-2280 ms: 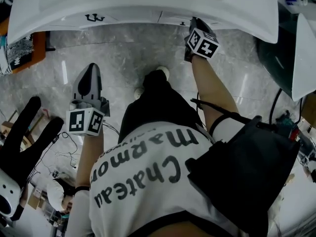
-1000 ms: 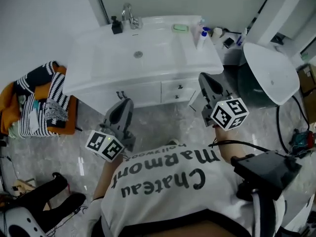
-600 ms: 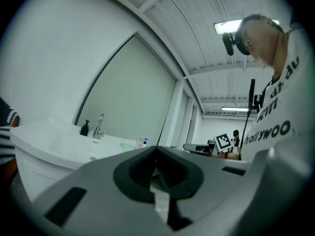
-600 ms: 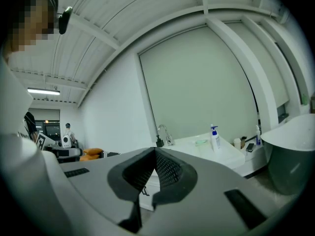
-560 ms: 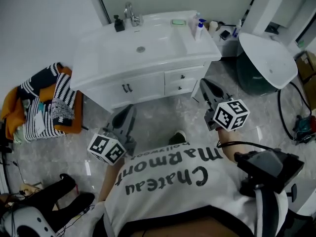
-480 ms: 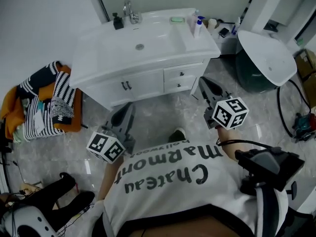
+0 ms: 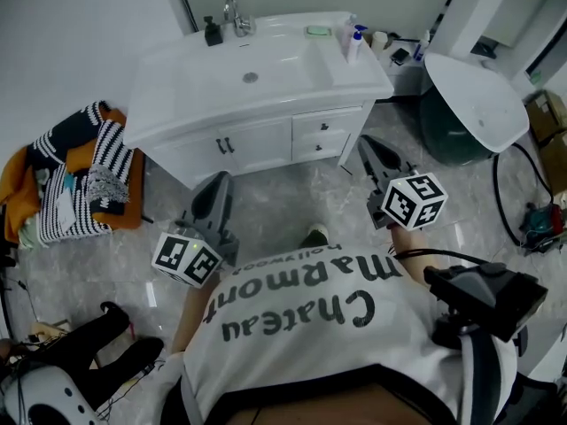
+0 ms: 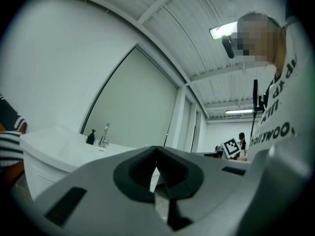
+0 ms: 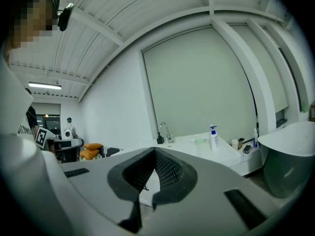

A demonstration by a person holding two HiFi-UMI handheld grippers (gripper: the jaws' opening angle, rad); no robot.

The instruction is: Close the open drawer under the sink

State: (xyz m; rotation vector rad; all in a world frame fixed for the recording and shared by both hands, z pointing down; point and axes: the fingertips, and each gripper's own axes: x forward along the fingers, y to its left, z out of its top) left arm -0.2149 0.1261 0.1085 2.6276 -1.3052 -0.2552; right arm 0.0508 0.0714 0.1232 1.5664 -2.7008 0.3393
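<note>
Marble floor (image 7: 283, 197) before the white sink vanity (image 7: 252, 149); its drawers (image 7: 312, 136) look flush. Left gripper (image 7: 218, 182) and right gripper (image 7: 368, 147) hang clear, fingers together, empty: confirm no gap shows.

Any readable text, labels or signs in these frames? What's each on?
"Chateau Marmont": T-shirt, upside down in head view.
"Hollywood": same shirt, small, near collar.
Pump bottle on sink: label too small to read.
On left gripper and right gripper: square markers only, no words.

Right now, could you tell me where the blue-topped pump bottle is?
In the head view, the pump bottle stands at the sink counter's right end, just right of the green soap.
</note>
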